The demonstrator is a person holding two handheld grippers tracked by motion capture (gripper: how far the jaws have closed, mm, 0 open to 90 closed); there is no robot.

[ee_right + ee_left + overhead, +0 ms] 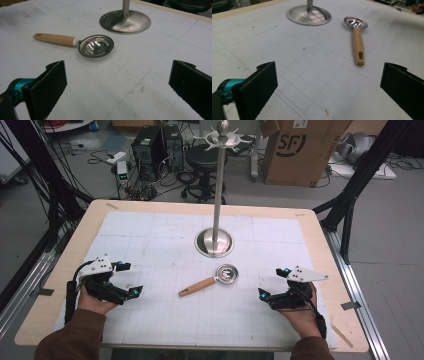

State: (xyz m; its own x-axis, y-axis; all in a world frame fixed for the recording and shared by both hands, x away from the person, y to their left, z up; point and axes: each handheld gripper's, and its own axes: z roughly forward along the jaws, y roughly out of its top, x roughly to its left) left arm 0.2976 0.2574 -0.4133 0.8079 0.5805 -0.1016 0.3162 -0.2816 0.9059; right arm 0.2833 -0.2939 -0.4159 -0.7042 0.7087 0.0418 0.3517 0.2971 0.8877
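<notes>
**Spoon lies free at mid-table, both grippers spread wide on either side**

The spoon [214, 280] lies flat on the white gridded mat [150, 227] that covers the table [320, 232], a little nearer the person's edge than the far one and about midway between the left and right edges. Its round steel bowl [226, 273] faces up and points toward the far right; its pale wooden handle [197, 286] runs back toward the near left, ending in a small slot seen in the left gripper view. Nothing touches it.

Just beyond the bowl, toward the far edge, stands the steel stand [216, 200]: a domed round base [214, 243] on the mat with a slim upright pole rising to a ring of hooks at the top. Base and spoon bowl are near each other but apart.

The left gripper [122, 280] rests near the left edge of the table, held in the person's left hand [92, 300], well apart from the handle end. Its two black jaws stand wide open with only bare mat between them.

The right gripper [272, 282] sits near the right edge in the right hand [302, 312], also well apart from the spoon. Its jaws are likewise spread wide, with nothing between them, and the spoon bowl lies ahead of them in the right gripper view.
</notes>
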